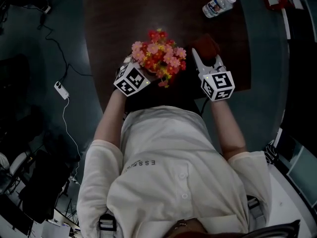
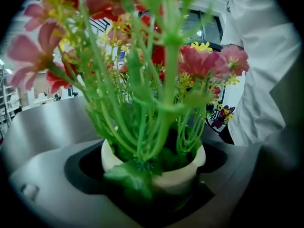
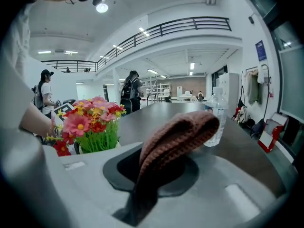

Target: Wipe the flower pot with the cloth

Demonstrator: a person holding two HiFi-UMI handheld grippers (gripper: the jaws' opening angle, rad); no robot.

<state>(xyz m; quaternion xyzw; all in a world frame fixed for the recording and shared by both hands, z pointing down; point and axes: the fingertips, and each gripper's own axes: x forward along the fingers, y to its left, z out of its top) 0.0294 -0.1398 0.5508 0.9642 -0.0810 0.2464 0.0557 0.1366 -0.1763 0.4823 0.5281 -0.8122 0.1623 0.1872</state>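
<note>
Hands at work over a dark brown table [image 1: 124, 14]: a person in a white shirt [image 1: 173, 167] holds a gripper in each hand at the table's near edge. The left gripper [image 2: 154, 186] is clamped on a cream flower pot [image 2: 156, 170], its jaws pressed against the pot's sides just below the rim. Green stems and pink, red and yellow flowers [image 1: 158, 56] rise above the pot. The right gripper [image 3: 154, 175] is closed on a brown knitted cloth [image 3: 175, 137], pinched at its lower end and folding over above the jaws. In the head view the pot is just in front of the person's chest, and the cloth is just to the right of the flowers, near them but apart. Whether the pot's base rests on the table cannot be told. A water bottle [image 1: 218, 5] stands at the table's far right. A white power strip [image 1: 61, 89] lies on the floor to the left, and a figure with a backpack [image 3: 129, 90] stands in the bright hall beyond.
</note>
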